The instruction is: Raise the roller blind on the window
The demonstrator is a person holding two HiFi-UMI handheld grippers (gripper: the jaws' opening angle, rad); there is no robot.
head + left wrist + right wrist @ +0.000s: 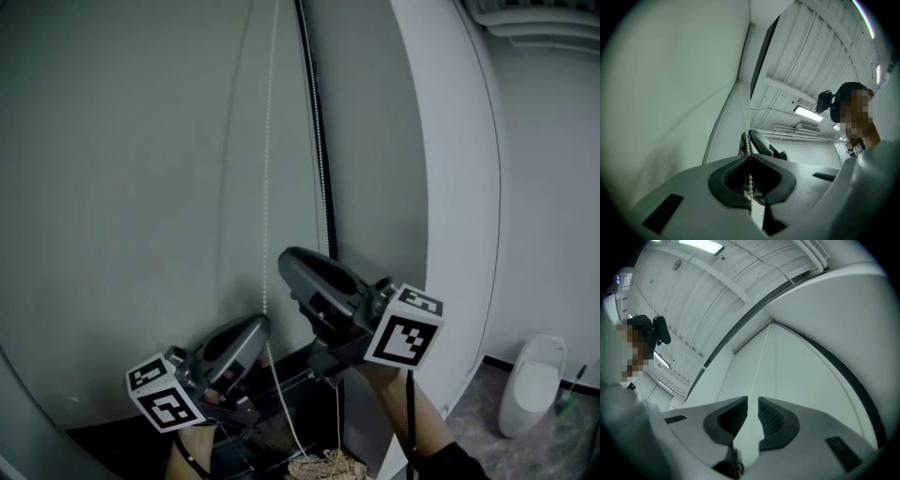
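The pale grey roller blind [122, 187] hangs down over the window. Its white bead chain [265, 187] drops along the blind's right side. My left gripper [251, 330] is low on the chain, and in the left gripper view the left gripper [749, 174] is shut on the bead chain [749, 180], which runs up to the blind's top corner. My right gripper [286, 267] is higher, beside the chain. In the right gripper view the right gripper [752, 412] shows a narrow gap between its jaws; the bead chain [761, 359] leads down into that gap, with the pads not pressing on it.
A black window frame strip [319, 141] runs beside the chain, with a white wall column [450, 187] to its right. A white toilet-like fixture [532, 384] stands on the floor at the lower right. A woven, straw-like thing [323, 464] lies below the grippers.
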